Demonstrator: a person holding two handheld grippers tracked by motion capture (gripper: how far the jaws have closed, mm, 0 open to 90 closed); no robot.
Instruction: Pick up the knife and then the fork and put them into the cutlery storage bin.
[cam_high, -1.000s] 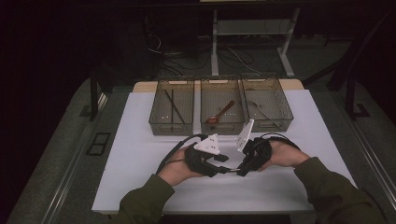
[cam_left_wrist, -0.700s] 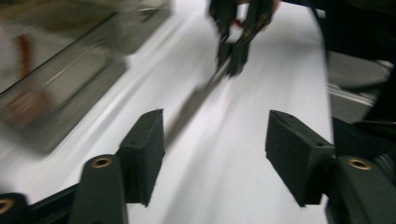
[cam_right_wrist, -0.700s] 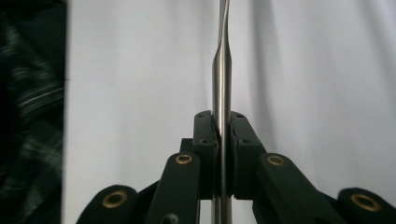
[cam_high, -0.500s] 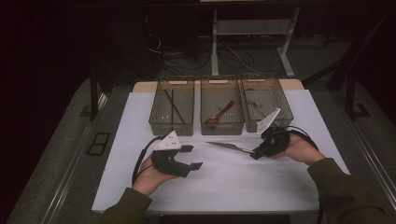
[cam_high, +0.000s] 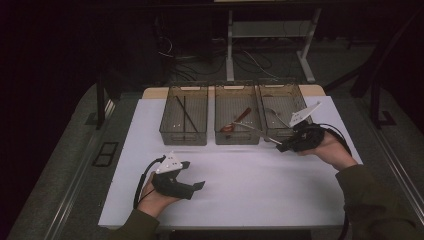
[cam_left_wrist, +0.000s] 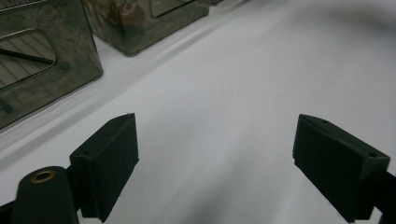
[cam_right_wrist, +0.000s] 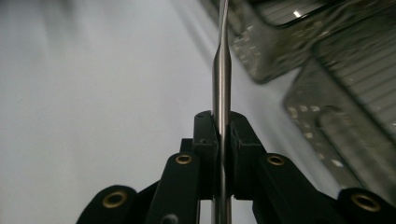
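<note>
Cutlery: steel utensil clamped in right hand-held gripper, jutting ahead over middle bin.
Left hand-held gripper: jaws just opened, nothing between.
Progress: utensil carried, drop into a bin left.

So the worktop has a white sheet over it, and three smoky see-through bins sit side by side along the far edge. Left bin holds a pair of dark chopsticks lying lengthwise. Middle bin has a reddish-brown wooden spoon in it. Behind the worktop, on the dark floor, there's a tangle of cables around a white stand's legs.
</note>
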